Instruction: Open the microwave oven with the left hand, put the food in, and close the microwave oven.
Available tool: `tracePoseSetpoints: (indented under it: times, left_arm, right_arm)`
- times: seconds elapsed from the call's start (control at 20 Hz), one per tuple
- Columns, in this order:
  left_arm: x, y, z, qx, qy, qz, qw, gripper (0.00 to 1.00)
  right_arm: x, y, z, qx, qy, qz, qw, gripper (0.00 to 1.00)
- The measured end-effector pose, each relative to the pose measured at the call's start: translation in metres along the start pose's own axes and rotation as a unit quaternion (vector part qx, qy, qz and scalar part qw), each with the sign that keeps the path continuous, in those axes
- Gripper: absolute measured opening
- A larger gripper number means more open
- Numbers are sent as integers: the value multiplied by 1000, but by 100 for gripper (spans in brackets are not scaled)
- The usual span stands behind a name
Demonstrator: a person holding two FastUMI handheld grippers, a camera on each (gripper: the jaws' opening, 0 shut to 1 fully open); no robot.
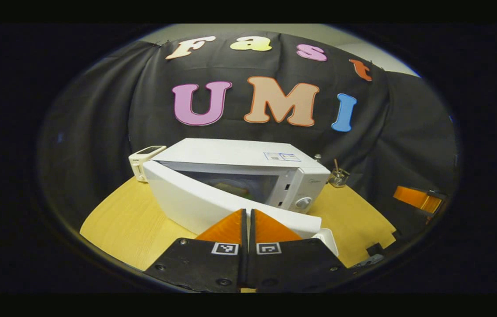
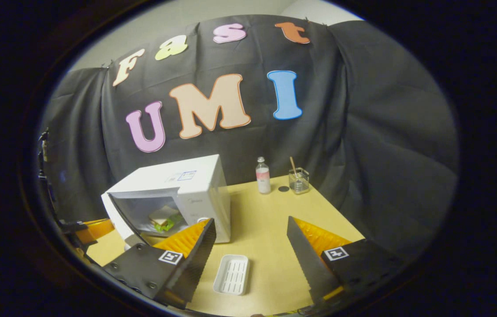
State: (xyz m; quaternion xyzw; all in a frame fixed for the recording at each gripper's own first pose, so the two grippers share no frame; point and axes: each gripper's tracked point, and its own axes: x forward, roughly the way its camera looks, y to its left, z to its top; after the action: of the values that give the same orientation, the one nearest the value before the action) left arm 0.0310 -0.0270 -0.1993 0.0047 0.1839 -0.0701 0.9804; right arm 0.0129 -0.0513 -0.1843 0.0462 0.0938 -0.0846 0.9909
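The white microwave [image 1: 231, 154] stands on the wooden table with its door [image 1: 187, 198] swung partly open toward me. My left gripper [image 1: 247, 215] is shut, with nothing between its fingers, and its tips sit right at the door's outer face near its free edge. Through the opening the food [image 1: 235, 188] shows dimly. In the right gripper view the microwave [image 2: 178, 176] is open and a sandwich [image 2: 165, 219] lies inside, behind the door [image 2: 118, 220]. My right gripper [image 2: 250, 220] hangs open and empty above the table, to the right of the microwave.
An empty white tray [image 2: 231, 274] lies on the table [image 2: 270, 229] in front of the microwave. A small bottle [image 2: 263, 176] and a glass with a stick [image 2: 299, 179] stand at the back. A white appliance [image 1: 145, 160] sits behind the microwave's left side.
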Motion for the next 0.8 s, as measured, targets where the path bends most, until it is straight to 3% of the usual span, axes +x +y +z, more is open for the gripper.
tracePoseSetpoints:
  times: [0.15, 0.2, 0.25, 0.4, 0.45, 0.5, 0.8]
  left_arm:
    - [20, -13, 6, 2, -9, -15, 1000, 0]
    - [28, -18, 6, 1, -8, -21, 1000, 1]
    - [34, -22, 7, 1, -10, -25, 1000, 1]
    - [51, -36, 9, -1, -12, -37, 999, 1]
    - [57, -37, 10, -1, -13, -38, 999, 1]
    - [63, -39, 10, -2, -14, -39, 999, 0]
    - [93, -44, 13, -15, -17, -33, 999, 1]
  right_arm:
    - [1, -6, 3, 5, -4, 0, 1000, 92]
    - [3, -8, 4, 5, -2, -1, 1000, 100]
    - [2, -8, 4, 5, -2, -1, 1000, 92]
    - [6, -12, 10, 8, -7, -2, 1000, 92]
    - [5, -12, 11, 9, -7, -3, 1000, 99]
    - [6, -13, 12, 10, -9, -2, 1000, 92]
    - [8, -20, 14, 9, -11, -8, 1000, 92]
